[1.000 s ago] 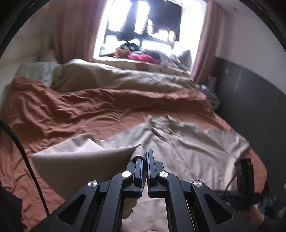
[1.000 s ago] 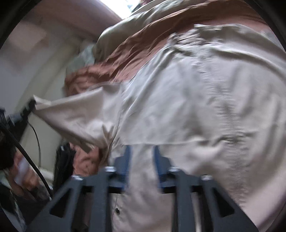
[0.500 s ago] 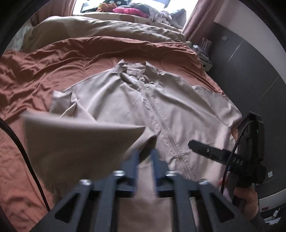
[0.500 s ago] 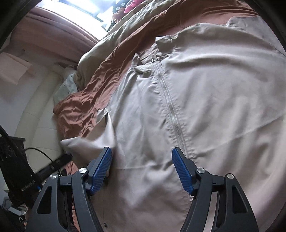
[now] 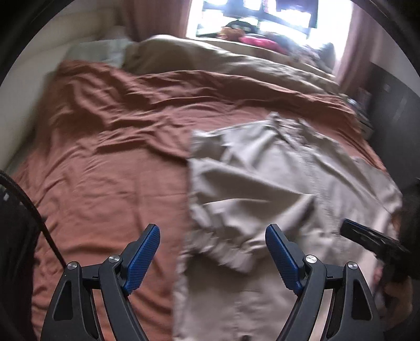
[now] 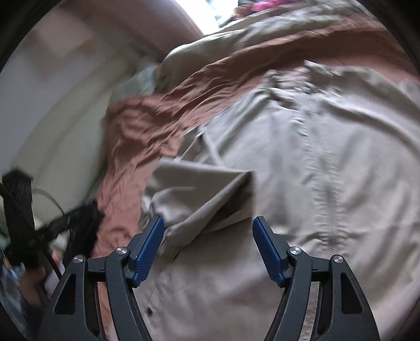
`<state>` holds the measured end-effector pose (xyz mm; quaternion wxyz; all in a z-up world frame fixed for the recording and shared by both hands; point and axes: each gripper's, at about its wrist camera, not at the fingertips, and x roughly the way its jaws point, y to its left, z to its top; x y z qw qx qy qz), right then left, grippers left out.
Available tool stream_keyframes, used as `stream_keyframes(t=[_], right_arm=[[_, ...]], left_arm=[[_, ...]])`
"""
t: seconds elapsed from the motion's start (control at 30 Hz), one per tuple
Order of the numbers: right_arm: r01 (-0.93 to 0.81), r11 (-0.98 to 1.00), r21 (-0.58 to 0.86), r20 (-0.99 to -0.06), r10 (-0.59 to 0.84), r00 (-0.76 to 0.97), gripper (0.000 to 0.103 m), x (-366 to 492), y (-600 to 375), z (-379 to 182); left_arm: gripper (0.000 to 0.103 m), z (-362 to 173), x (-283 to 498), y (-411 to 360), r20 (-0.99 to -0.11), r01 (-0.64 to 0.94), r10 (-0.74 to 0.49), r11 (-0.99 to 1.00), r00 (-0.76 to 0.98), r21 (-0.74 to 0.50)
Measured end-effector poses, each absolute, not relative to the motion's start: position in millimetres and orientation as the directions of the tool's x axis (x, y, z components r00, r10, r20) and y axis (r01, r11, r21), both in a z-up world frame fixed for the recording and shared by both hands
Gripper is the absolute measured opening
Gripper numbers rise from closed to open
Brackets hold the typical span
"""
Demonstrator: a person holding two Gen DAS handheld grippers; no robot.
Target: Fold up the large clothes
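A beige zip-front jacket (image 5: 275, 183) lies spread on the rust-brown bed cover (image 5: 105, 162). Its left sleeve (image 5: 236, 217) is folded in across the body. My left gripper (image 5: 212, 251) hovers above the sleeve's cuff end, jaws opening wide, nothing between the pads. In the right wrist view the same jacket (image 6: 328, 162) fills the frame, zip running down its middle, with the folded sleeve (image 6: 204, 194) lying ahead of my right gripper (image 6: 208, 244). That gripper stands open just above the cloth, gripping nothing. It also shows at the left wrist view's right edge as the right gripper (image 5: 372, 241).
A beige duvet (image 5: 210, 60) lies bunched across the head of the bed, with a pillow (image 5: 97, 52) at the left. A bright window (image 5: 252, 18) with clutter on its sill sits behind. A dark wall panel (image 5: 393, 86) borders the right.
The left gripper was shut on the sleeve's cuff, carried it across the jacket, and has let it go; the sleeve now lies folded on the body. The right gripper rolled and stayed open.
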<state>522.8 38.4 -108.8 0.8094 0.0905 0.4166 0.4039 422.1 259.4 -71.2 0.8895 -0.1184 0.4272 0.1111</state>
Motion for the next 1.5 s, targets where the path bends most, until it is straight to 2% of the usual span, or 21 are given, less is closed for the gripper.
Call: stream_keyframes(t=[0.13,0.27,0.3,0.33,0.47,0.57,0.77,0.8,0.83,0.93,1.0,1.27,1.5], right_arm=[[-0.667,0.643,0.376,-0.636,0.703,0.319,0.068,517,74,-111],[-0.719,0.628,0.297,-0.666,0.676,0.315,0.068,511,107,-117],[-0.735,0.619,0.276,-0.677,0.669,0.309,0.068,511,118,-121],[-0.748,0.611,0.258,-0.686,0.661,0.303,0.068,510,127,-124],[-0.775,0.592,0.221,-0.712,0.641,0.287,0.068,502,159,-128],[-0.799,0.576,0.17,-0.746,0.606,0.278,0.068,498,183,-144],[-0.808,0.585,0.072,-0.803,0.514,0.301,0.068,492,214,-174],[-0.805,0.591,0.058,-0.803,0.507,0.314,0.064,491,215,-177],[-0.792,0.61,0.025,-0.799,0.489,0.351,0.042,491,216,-178],[-0.762,0.644,0.065,-0.789,0.501,0.356,0.02,499,211,-174],[-0.748,0.656,0.1,-0.774,0.524,0.356,0.016,501,204,-168],[-0.665,0.687,0.292,-0.649,0.653,0.39,0.011,513,121,-120],[-0.524,0.729,0.441,-0.57,0.678,0.464,0.01,546,11,-115]], left_arm=[[0.064,-95,407,283,-0.783,-0.391,0.084,0.896,0.617,-0.212],[0.053,-124,392,298,-0.792,-0.439,0.043,0.85,0.608,-0.291],[0.043,-130,392,301,-0.805,-0.441,0.021,0.845,0.593,-0.302],[0.038,-133,392,305,-0.809,-0.442,0.0,0.837,0.588,-0.322],[0.035,-147,387,321,-0.809,-0.458,-0.045,0.805,0.586,-0.377],[0.023,-164,384,330,-0.831,-0.477,-0.085,0.784,0.55,-0.396],[0.023,-178,373,341,-0.841,-0.488,-0.12,0.767,0.528,-0.416],[0.023,-179,370,342,-0.842,-0.49,-0.12,0.766,0.527,-0.416],[0.023,-179,368,343,-0.842,-0.493,-0.117,0.766,0.526,-0.414],[0.023,-177,363,342,-0.84,-0.486,-0.113,0.772,0.531,-0.411],[0.023,-176,363,339,-0.839,-0.483,-0.116,0.772,0.531,-0.413],[0.023,-167,390,320,-0.815,-0.433,-0.136,0.792,0.563,-0.431],[0.023,-178,409,303,-0.85,-0.421,-0.092,0.838,0.519,-0.348]])
